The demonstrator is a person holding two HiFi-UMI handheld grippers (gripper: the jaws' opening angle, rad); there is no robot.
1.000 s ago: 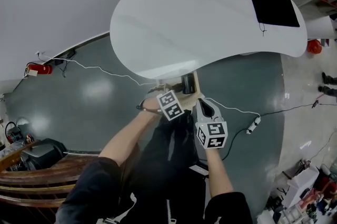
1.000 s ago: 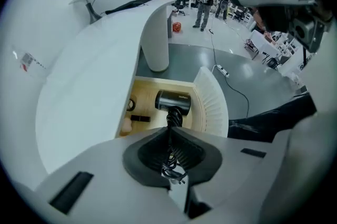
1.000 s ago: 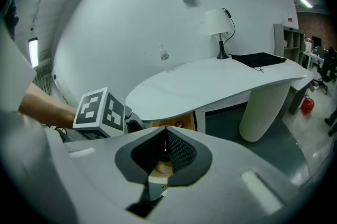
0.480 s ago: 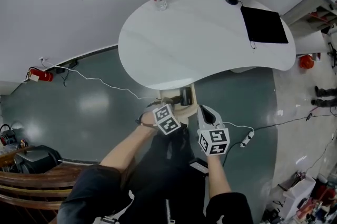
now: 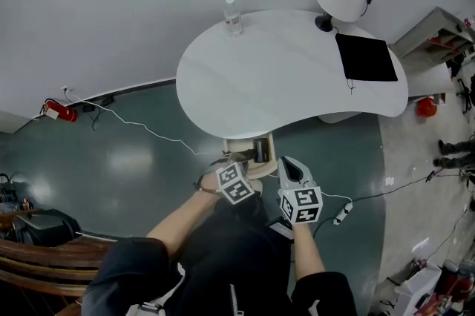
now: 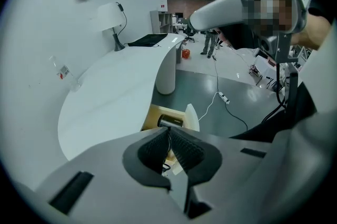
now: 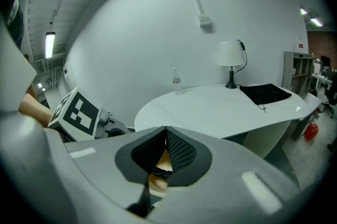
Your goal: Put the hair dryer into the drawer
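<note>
Nearest, the left gripper (image 6: 168, 131) and the right gripper (image 7: 166, 129) are seen pressed together with nothing pinched. Both are now raised clear of the drawer (image 5: 269, 162), where a second ago they were held close over it. Just beyond them, the hair dryer (image 5: 261, 150) is left lying inside the open drawer, under the near edge of the white desk (image 5: 282, 77). The placing is judged done; only the drawer's closing may be left.

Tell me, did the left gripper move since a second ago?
Yes. The left gripper has lifted up, away from the open drawer under the white table.
</note>
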